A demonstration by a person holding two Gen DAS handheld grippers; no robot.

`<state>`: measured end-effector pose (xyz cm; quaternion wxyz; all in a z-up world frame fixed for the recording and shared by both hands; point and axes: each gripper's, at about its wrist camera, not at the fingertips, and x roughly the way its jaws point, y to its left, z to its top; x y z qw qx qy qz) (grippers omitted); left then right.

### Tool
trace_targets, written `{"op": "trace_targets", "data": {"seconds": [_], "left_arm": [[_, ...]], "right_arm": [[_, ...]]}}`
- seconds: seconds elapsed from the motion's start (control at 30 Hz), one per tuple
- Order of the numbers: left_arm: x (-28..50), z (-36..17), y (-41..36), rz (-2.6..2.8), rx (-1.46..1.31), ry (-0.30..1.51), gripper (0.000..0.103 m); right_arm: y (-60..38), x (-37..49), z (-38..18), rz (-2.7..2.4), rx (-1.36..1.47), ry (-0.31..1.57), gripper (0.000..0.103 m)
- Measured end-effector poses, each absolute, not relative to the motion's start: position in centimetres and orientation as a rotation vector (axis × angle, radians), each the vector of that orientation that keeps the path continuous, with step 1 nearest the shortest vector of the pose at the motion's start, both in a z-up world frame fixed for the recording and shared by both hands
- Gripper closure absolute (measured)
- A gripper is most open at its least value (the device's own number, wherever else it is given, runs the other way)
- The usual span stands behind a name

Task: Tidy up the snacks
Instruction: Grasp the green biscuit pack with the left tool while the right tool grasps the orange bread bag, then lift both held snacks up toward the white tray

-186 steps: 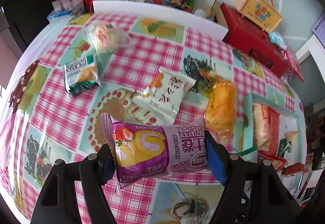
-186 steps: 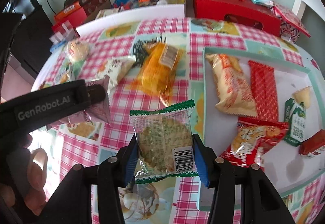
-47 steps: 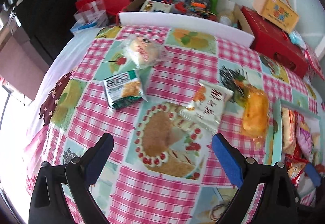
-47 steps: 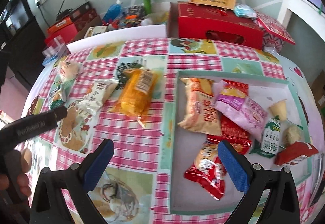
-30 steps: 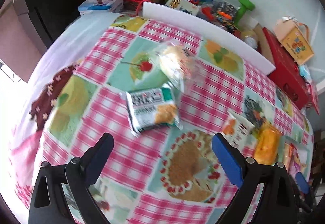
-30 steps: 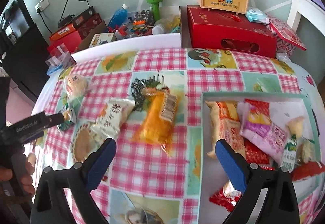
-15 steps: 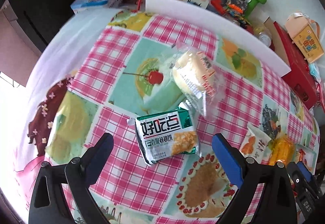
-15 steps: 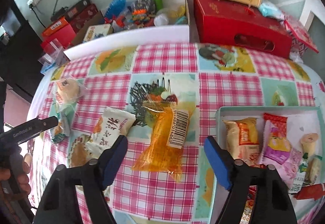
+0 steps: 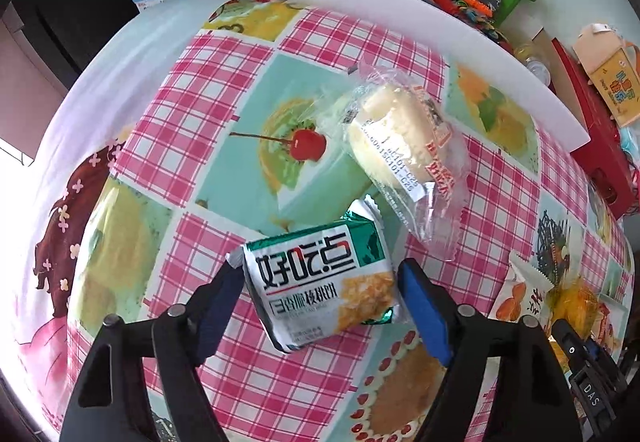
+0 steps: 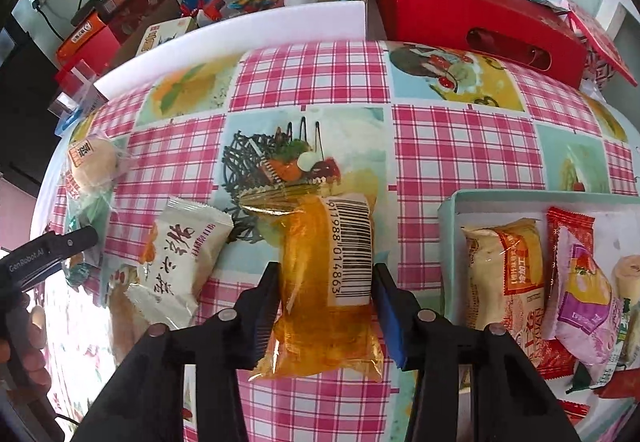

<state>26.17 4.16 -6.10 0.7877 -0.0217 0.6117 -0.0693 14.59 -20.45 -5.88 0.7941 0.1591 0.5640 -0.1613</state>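
Observation:
A green-and-white biscuit packet (image 9: 320, 290) lies on the checked tablecloth between the fingers of my left gripper (image 9: 319, 268). Its jaws are closing, and the pads stand at the packet's two edges without squeezing it. In the right wrist view an orange see-through packet (image 10: 320, 322) with a barcode label lies lengthwise between the fingers of my right gripper (image 10: 326, 268). Those jaws are closing too, with the pads pressed against the packet's sides. Beyond the biscuit packet lies a bun in a clear wrapper (image 9: 404, 145). A white packet (image 10: 180, 262) rests left of the orange one.
A pale tray (image 10: 448, 209) at the right holds several snack packets. A white foam board (image 10: 240, 33) lines the table's far edge, with a red box (image 10: 472, 13), bottles and toys behind it. The left gripper's body (image 10: 48, 254) and a hand (image 10: 24, 338) show at the left.
Both grippers came down closer to the table. The left jaws narrowed around the biscuit packet. The right jaws, wide a second ago, closed onto the orange packet.

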Motion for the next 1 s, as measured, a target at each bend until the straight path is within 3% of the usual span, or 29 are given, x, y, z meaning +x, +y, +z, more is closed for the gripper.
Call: {"op": "trace_targets", "data": {"seconds": [0.03, 0.17, 1.0], "left_arm": [[26.0, -6.0, 4.1, -0.152, -0.05, 1.315, 0.032], [25.6, -5.8, 3.8, -0.148, -0.069, 1.305, 0.034], [14.0, 0.8, -1.3, -0.228, -0.232, 1.159, 0.035]], "right_arm": [[-20.4, 14.6, -5.9, -0.347, 0.341, 1.211, 0.06], [-20.0, 14.4, -5.6, -0.345, 0.33, 1.206, 0.063], [-19.3, 4.4, 1.7, -0.397, 0.404, 1.004, 0.063]]}}
